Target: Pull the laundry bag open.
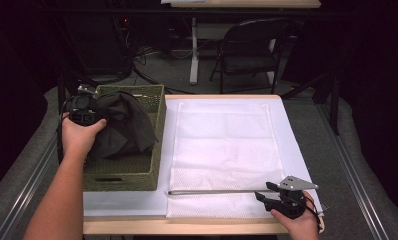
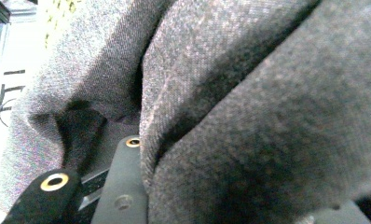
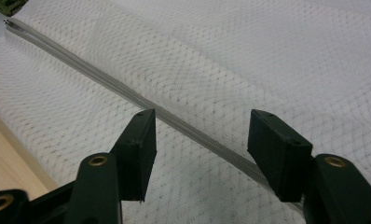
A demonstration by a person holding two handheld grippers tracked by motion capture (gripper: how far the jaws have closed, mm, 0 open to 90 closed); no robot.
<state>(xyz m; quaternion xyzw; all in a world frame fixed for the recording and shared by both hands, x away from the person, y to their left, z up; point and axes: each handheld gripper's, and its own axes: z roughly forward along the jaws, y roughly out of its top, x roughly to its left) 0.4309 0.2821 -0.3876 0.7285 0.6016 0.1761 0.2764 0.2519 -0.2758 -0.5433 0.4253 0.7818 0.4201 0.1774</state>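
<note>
Left tongs (image 1: 89,114) clamped on dark grey garment (image 1: 122,125), bunched over woven green basket (image 1: 137,177) at surface's left. Right tongs (image 1: 267,196) open, jaws astride zipper (image 1: 212,191) of white mesh laundry bag (image 1: 227,145), not pinching it. Risks – trailing cloth could snag basket rim & tip basket; grip on a thick fold may slip mid-carry; bag mouth looks zipped, so nowhere for garment to go yet. Room: bag flat across middle, near edge close by right tongs – surface's right side free.
</note>
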